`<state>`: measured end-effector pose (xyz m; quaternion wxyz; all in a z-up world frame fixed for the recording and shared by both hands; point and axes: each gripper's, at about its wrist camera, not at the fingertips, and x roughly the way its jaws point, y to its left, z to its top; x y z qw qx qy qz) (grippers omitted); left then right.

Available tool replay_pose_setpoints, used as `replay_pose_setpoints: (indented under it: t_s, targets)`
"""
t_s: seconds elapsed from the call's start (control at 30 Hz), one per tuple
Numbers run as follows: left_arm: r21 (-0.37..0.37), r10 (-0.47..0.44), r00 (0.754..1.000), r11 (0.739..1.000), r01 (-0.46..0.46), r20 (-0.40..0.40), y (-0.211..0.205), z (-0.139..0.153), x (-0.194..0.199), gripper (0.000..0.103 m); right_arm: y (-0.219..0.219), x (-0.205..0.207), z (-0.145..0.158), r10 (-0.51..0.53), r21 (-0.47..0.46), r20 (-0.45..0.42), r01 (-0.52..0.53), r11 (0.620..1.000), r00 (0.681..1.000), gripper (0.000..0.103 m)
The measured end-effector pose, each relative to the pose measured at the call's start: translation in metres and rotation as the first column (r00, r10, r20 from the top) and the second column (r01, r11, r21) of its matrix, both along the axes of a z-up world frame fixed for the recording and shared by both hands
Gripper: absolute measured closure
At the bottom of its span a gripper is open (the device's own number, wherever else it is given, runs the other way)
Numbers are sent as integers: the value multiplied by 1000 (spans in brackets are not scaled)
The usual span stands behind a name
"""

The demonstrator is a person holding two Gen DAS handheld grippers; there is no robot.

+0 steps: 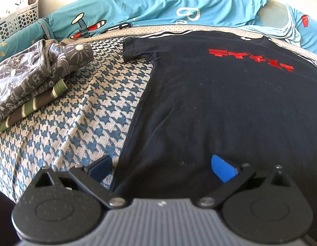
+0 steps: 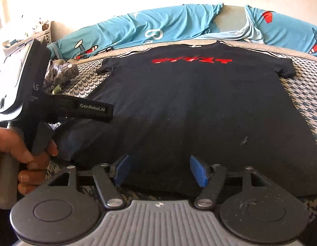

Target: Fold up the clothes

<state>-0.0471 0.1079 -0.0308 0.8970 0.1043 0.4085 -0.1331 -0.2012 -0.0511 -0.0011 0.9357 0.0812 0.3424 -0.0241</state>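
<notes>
Here, a black T-shirt [image 2: 189,106] is lying flat on a houndstooth bed [image 1: 80,110]. The left gripper [image 1: 161,169] and right gripper [image 2: 160,170] are hovering at its 6 o'clock hem, fingers spread wide, holding nothing. Folded clothes [image 1: 29,78] are sitting at 9 o'clock.

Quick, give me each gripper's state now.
Left gripper: open, holding nothing, at the black T-shirt's hem.
Right gripper: open, empty, over the hem.

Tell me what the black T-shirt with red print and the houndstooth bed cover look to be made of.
Black T-shirt with red print: soft matte knit, likely cotton jersey; it lies limp, holds lint. Blue-and-cream houndstooth bed cover: coarser woven fabric, with visible ribbing and creases.
</notes>
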Motion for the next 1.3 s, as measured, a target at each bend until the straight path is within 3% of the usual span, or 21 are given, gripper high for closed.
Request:
replay_pose_setpoints:
  t_s: [0.63, 1.3]
  targets:
    - [1, -18, 1000, 1000, 18, 2, 2, 0, -5, 0, 9, -2, -3, 36, -59, -21, -37, 998, 999, 27]
    - [-6, -24, 1000, 1000, 24, -7, 6, 1, -6, 0, 13, -8, -3, 47, -97, -30, -50, 994, 998, 26]
